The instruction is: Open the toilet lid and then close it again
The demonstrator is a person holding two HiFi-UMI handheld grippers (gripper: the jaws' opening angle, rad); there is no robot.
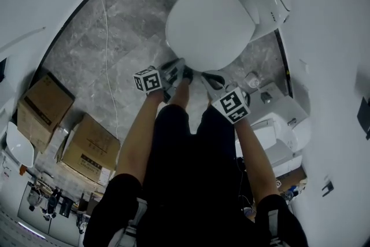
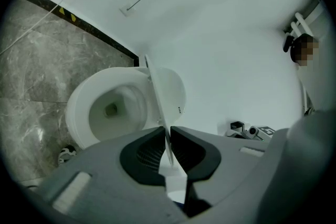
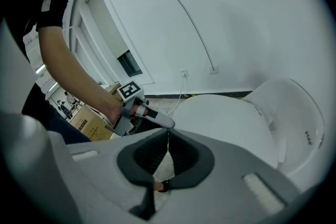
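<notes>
Head view recorded the toilet lid (image 1: 211, 20) in the upper centre of the frame, partly raised, its broad white face turned towards the camera. Both tongs sat at its near edge: the left tongs (image 1: 176, 73) at the lid's lower left, the right tongs (image 1: 214, 80) just beside them. Left gripper view showed the left tongs clenched on the lid's thin rim, which was seen edge-on and ran up from the pads. The exposed toilet bowl (image 2: 107, 107) lay left of the lid, at frame centre. Right gripper view showed the right tongs closed pad to pad, with nothing visible between them and the tips pointing at the lid's outer face. A grey marble floor (image 1: 127, 14) surrounded the toilet. Cardboard boxes (image 1: 87, 150) stood at lower left.
</notes>
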